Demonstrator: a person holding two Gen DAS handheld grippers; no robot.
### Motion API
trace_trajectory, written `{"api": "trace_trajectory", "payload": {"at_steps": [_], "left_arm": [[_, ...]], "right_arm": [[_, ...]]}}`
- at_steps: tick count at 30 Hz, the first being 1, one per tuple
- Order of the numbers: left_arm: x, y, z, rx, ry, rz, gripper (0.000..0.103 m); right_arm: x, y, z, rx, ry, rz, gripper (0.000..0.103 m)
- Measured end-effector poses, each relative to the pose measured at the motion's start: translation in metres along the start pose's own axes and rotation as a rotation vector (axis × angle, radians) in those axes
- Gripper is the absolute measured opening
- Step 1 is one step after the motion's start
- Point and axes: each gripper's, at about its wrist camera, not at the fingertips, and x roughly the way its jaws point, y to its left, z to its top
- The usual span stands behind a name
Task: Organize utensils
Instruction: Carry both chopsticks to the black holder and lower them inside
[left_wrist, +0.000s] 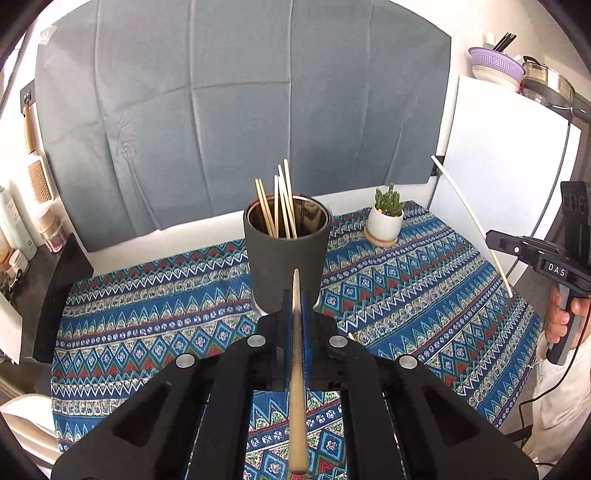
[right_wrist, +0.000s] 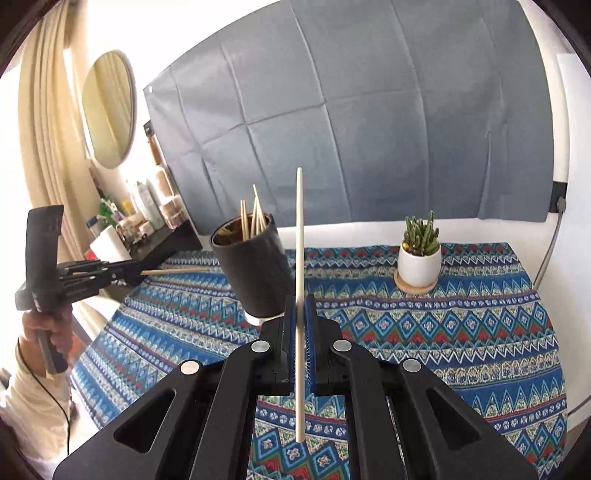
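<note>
Holding one chopstick clamped in each closed claw, left gripper (left_wrist: 295, 295) and right gripper (right_wrist: 301, 306), you next tip both chopsticks (right_wrist: 299, 240) into the black holder cup (left_wrist: 286, 254).

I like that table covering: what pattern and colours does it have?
The tablecloth has blue geometric bands of diamonds and zigzags, with red, green and white; clearest in the right wrist view.
</note>
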Motion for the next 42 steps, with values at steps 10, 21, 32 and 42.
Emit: {"api": "trace_trajectory", "payload": {"at_steps": [10, 21, 32, 42], "left_arm": [[0.006, 0.012, 0.052, 0.030, -0.020, -0.016, 0.005], [0.058, 0.014, 0.067, 0.107, 0.077, -0.014, 0.005], [0.112, 0.017, 0.079, 0.155, 0.186, 0.018, 0.005], [0.154, 0.024, 0.079, 0.105, 0.258, -0.018, 0.005]], "right_arm": [[0.039, 0.025, 0.049, -0.016, -0.066, 0.099, 0.005], [0.106, 0.042, 0.081, -0.010, -0.100, 0.206, 0.005], [0.164, 0.036, 0.092, 0.047, -0.221, 0.324, 0.005], [0.217, 0.045, 0.086, 0.002, -0.281, 0.265, 0.005]]}}
